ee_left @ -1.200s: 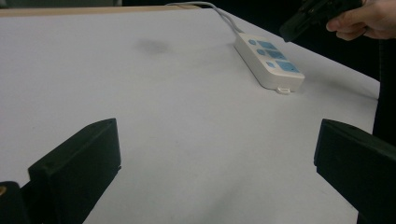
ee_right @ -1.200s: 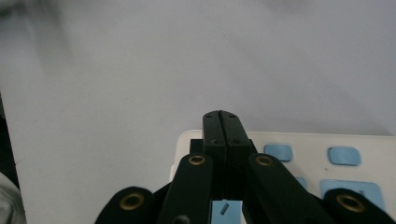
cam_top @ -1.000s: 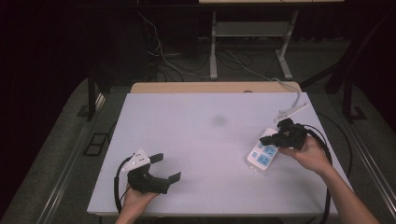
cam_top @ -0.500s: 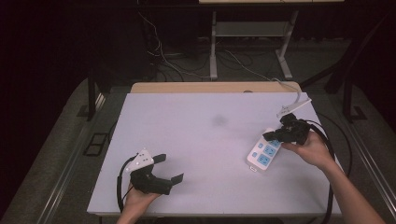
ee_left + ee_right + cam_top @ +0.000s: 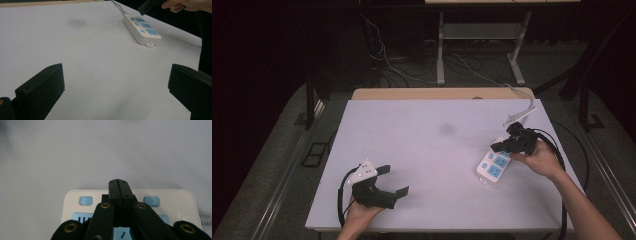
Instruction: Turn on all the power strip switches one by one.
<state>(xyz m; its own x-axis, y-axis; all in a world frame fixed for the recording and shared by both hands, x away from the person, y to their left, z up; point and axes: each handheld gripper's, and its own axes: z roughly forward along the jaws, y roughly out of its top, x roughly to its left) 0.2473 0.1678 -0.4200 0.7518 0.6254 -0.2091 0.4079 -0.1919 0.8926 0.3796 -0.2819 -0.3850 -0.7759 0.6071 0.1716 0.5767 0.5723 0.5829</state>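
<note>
Dark floor and loose cables ring the white table (image 5: pixel 432 150), and from the high view I take the power strip (image 5: pixel 493 167) as my landmark: it lies near the table's right edge, its cord running off toward the far side. My right gripper (image 5: pixel 502 146) hangs just over the strip's far end, while my left gripper (image 5: pixel 394 181) rests well apart from the strip, toward the near left corner, its jaws spread.

From the left gripper view, I see my own two jaws standing wide apart with bare table between them; the power strip (image 5: pixel 142 29) lies far ahead, the right gripper's tip (image 5: pixel 146 6) poised above its far end.

From the right gripper view, my jaws are pressed together, holding nothing, their joined tip over the power strip (image 5: pixel 175 202) between two small blue buttons. I judge the work barely begun: the tip is lined up to press something, contact unclear, and nothing is plugged in.
</note>
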